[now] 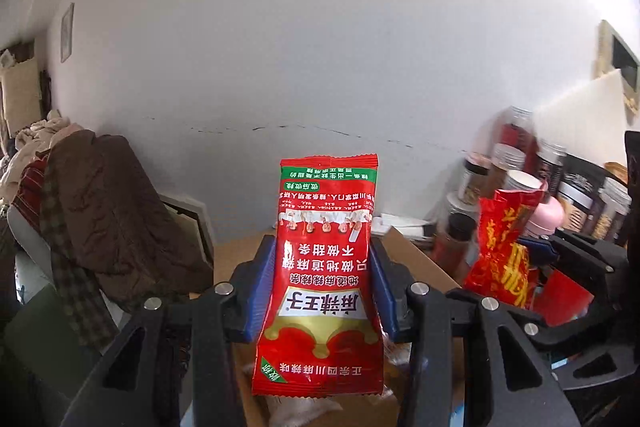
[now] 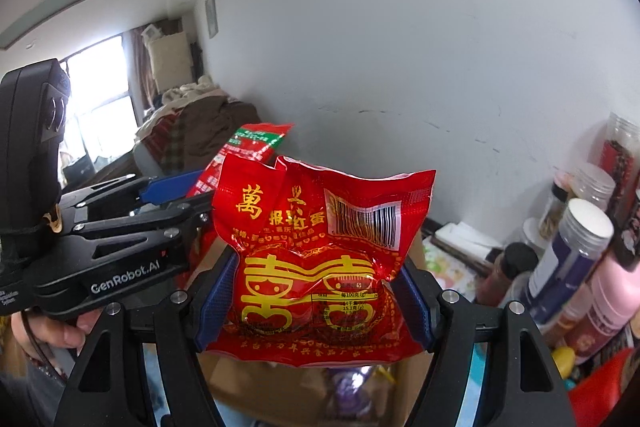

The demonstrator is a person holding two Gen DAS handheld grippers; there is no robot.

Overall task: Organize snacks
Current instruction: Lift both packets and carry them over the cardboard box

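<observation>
My left gripper (image 1: 322,263) is shut on a tall red snack packet with a green band and upside-down print (image 1: 324,275), held upright above an open cardboard box (image 1: 424,263). My right gripper (image 2: 316,279) is shut on a red foil snack bag with gold characters and a barcode (image 2: 320,259), also held above the box (image 2: 256,383). The right gripper and its bag show at the right of the left wrist view (image 1: 504,259). The left gripper (image 2: 176,187) and its packet (image 2: 248,147) show at the left of the right wrist view.
Several jars, bottles and a pink bottle (image 2: 612,291) crowd the right side by the white wall. A chair piled with brown clothes (image 1: 100,211) stands at the left. Wrapped items lie inside the box (image 2: 352,387).
</observation>
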